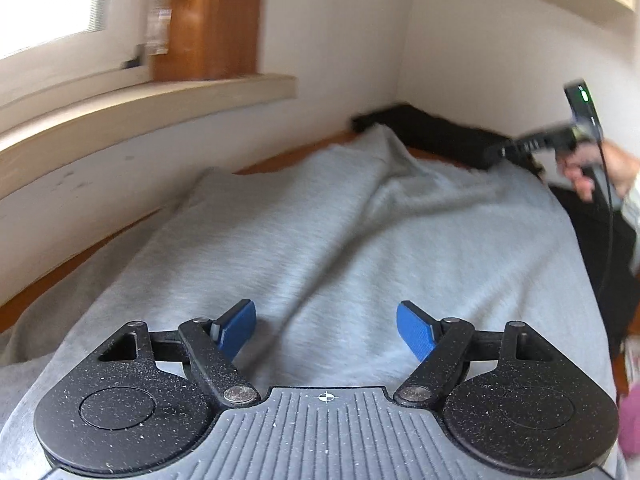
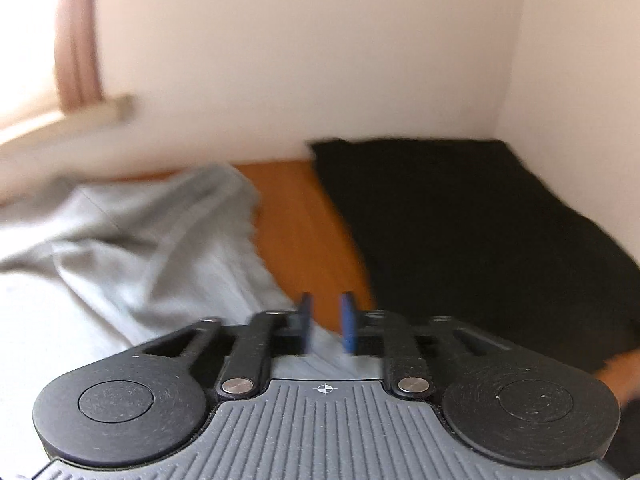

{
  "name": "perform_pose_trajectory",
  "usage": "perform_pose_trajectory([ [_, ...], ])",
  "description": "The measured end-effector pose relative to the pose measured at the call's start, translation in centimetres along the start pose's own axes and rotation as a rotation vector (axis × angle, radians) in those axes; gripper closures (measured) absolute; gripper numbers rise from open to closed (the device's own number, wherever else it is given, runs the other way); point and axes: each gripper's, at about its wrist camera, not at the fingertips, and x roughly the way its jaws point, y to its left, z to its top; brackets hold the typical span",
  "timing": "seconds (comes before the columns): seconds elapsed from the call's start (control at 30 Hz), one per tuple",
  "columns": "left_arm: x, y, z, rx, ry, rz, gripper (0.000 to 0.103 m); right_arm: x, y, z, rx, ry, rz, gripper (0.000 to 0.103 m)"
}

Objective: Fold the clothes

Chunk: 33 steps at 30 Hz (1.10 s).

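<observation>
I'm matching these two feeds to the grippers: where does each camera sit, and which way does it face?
Left wrist: on the left gripper, jaws wide, looking down over the grey garment toward the windowsill; the person's hand shows with the right gripper.
Right wrist: on the right gripper, jaws narrow, at the grey garment's edge, facing the black cloth.
Shared: garment, black cloth, orange tabletop, corner walls.

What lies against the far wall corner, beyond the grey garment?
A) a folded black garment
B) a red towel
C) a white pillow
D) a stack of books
A: the right wrist view shows a flat black garment lying in the corner where the walls meet, with a strip of bare wooden surface between it and the grey garment.
</observation>
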Motion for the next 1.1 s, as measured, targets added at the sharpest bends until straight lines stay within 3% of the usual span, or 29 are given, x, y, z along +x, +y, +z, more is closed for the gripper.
perform_pose_trajectory([
  [0.1, -1.0, 1.5, 0.1, -0.082, -0.052, 0.024, 0.022, 2.8, 1.4, 1.0, -0.003, 0.02, 0.044, 0.06],
  [0.3, -1.7, 2.8, 0.5, -0.133, -0.106, 0.075, 0.022, 5.6, 3.3, 0.9, -0.031, 0.062, 0.081, 0.059],
  [0.33, -1.8, 2.8, 0.5, -0.13, -0.11, 0.08, 0.022, 5.6, 3.4, 0.8, -0.034, 0.051, 0.083, 0.064],
  [0.37, -1.9, 2.7, 0.4, -0.126, -0.113, 0.083, 0.022, 5.6, 3.3, 0.8, -0.03, 0.045, 0.09, 0.087],
  [0.4, -1.9, 2.6, 0.4, -0.121, -0.115, 0.086, 0.022, 5.6, 3.1, 0.9, -0.02, 0.036, 0.093, 0.091],
  [0.43, -1.9, 2.5, 0.4, -0.115, -0.114, 0.087, 0.022, 5.3, 3.1, 1.1, -0.024, 0.015, 0.072, 0.092],
  [0.5, -2.0, 2.4, 0.4, -0.106, -0.114, 0.089, 0.022, 4.3, 3.2, 2.1, -0.037, -0.081, -0.069, 0.094],
  [0.57, -2.1, 2.4, 0.2, -0.103, -0.116, 0.091, 0.02, 3.5, 2.1, 3.4, 0.062, -0.172, -0.139, 0.094],
  [0.6, -2.0, 2.4, 0.1, -0.101, -0.117, 0.087, 0.014, 4.0, 1.9, 3.9, 0.081, -0.157, -0.178, 0.093],
  [0.67, -2.0, 2.3, 0.1, -0.1, -0.112, 0.075, 0.007, 6.2, 2.5, 4.2, 0.044, -0.068, -0.263, 0.089],
  [0.73, -2.1, 2.1, 0.0, -0.084, -0.113, 0.061, 0.001, 8.4, 2.8, 4.0, 0.029, 0.054, -0.258, 0.087],
  [0.77, -2.1, 1.9, 0.0, -0.071, -0.114, 0.057, 0.001, 8.3, 3.1, 3.9, 0.022, 0.038, -0.27, 0.08],
  [0.8, -2.1, 1.7, -0.1, -0.059, -0.113, 0.057, 0.0, 8.1, 3.5, 3.8, 0.015, 0.012, -0.285, 0.065],
  [0.87, -2.0, 1.5, -0.1, -0.05, -0.109, 0.06, 0.0, 7.2, 4.1, 3.7, 0.01, -0.048, -0.307, 0.049],
  [1.0, -2.2, 1.3, 0.0, -0.05, -0.122, 0.064, 0.0, 5.3, 5.6, 3.1, 0.021, -0.091, -0.167, 0.041],
  [1.1, -2.7, 1.7, 0.3, -0.061, -0.131, 0.067, 0.0, 4.5, 7.2, 2.0, 0.02, -0.075, -0.037, 0.041],
])
